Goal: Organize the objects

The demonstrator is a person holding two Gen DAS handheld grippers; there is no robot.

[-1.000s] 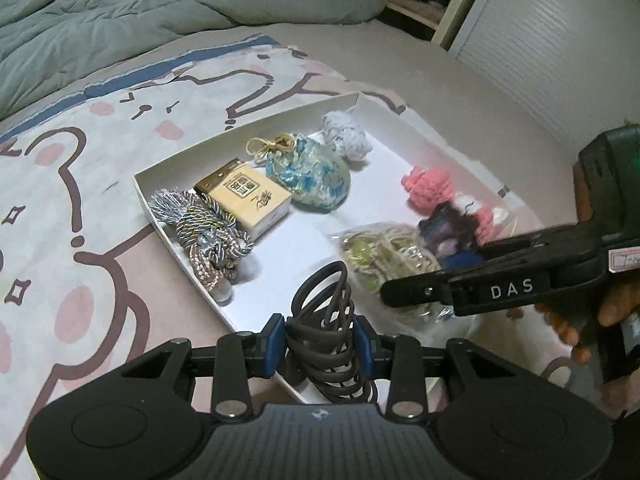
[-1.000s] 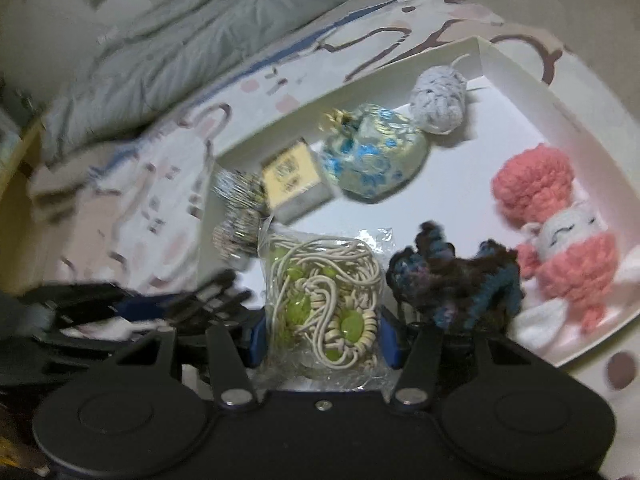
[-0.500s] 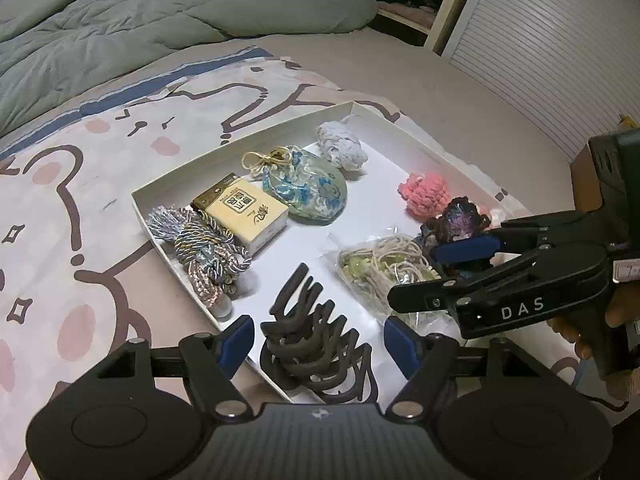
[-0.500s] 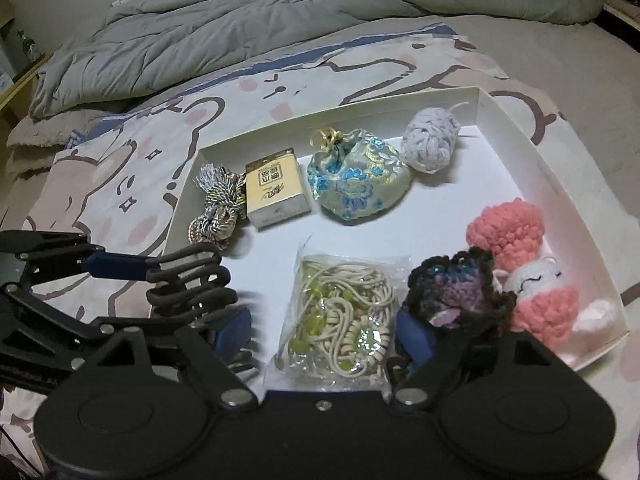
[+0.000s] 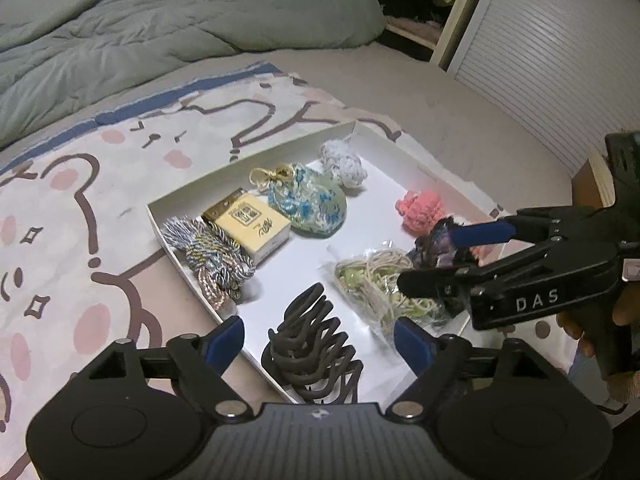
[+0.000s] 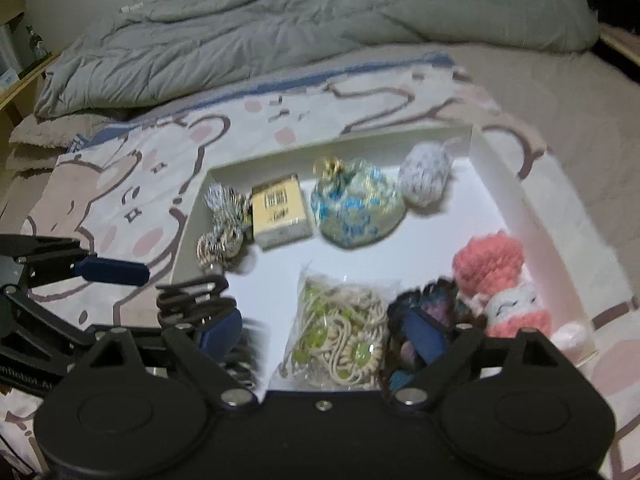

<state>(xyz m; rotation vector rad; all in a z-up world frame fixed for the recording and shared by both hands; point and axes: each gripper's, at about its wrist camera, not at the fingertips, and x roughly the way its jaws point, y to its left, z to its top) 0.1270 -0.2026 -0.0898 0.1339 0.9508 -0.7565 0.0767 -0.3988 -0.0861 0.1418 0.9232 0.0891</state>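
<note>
A white tray (image 5: 188,196) lies on the bed. In it are a black hair claw (image 5: 312,344), a bagged bead necklace (image 5: 380,280), a dark crocheted piece (image 5: 436,240), a pink crocheted doll (image 5: 420,208), a blue-green pouch (image 5: 308,204), a yellow box (image 5: 252,224), braided cords (image 5: 212,260) and a grey yarn ball (image 5: 344,164). My left gripper (image 5: 320,340) is open, its jaws either side of the claw. My right gripper (image 6: 320,332) is open over the necklace (image 6: 344,340) and also shows in the left wrist view (image 5: 452,256).
The tray (image 6: 532,216) sits on a bear-print blanket (image 5: 80,184). A grey-green duvet (image 5: 120,28) is bunched behind it. A wooden shelf (image 5: 452,12) and a white slatted door (image 5: 560,48) stand at the far right.
My left gripper opened and let go of the hair claw, which now lies in the tray. My right gripper opened off the necklace bag. Both drew back slightly.
</note>
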